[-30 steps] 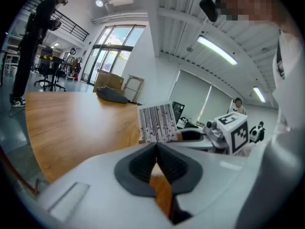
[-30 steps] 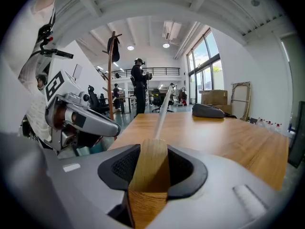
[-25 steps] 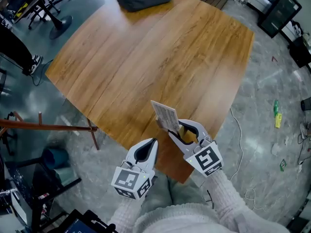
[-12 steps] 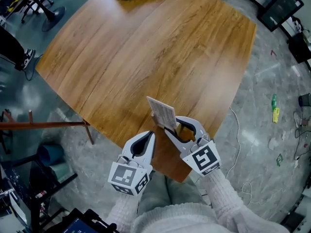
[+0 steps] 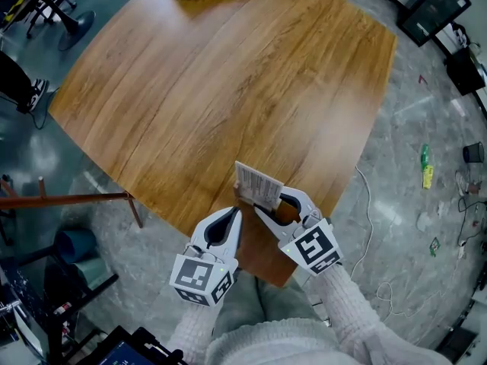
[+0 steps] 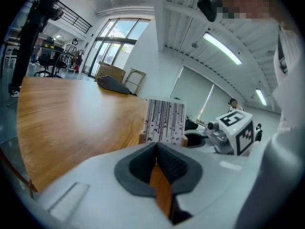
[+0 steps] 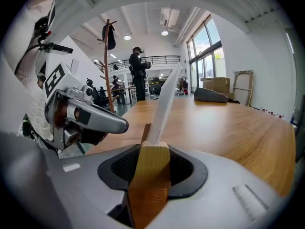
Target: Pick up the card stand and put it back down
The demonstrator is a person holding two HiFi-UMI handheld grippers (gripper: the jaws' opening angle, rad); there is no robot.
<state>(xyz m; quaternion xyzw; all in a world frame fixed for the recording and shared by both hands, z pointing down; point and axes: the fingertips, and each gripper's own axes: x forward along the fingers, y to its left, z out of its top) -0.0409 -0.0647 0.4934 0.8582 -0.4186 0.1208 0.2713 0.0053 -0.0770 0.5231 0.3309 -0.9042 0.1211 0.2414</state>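
Left gripper: the left gripper [image 5: 233, 219] is hovering just beside the card stand, over the table's near corner. Its jaws are standing together with nothing between them; only a sliver of tabletop is showing through the gap behind the pads in the left gripper view. It is likely waiting there as a spare hand, since one grip is enough for this job.

Card stand: the card stand [image 5: 259, 186] is sitting in the right gripper's jaws near the near corner of the table [image 5: 228, 90]. Its printed card [image 6: 165, 120] is standing upright in the slot, leaning slightly. Whether the wooden base [image 7: 151, 175] is touching the tabletop or hanging just above it, no view is showing.

Right gripper: the right gripper [image 5: 280, 204] is clamping the wooden base from both sides, jaws held fairly wide by the block's width. It is gripping the base rather than the card, probably because the card is thin and would slip or bend. It is pointing somewhat downward, which is keeping the base close to flat for setting down.

Stage: judging by the grip, the put-down is not yet finished, as the jaws are not releasing.
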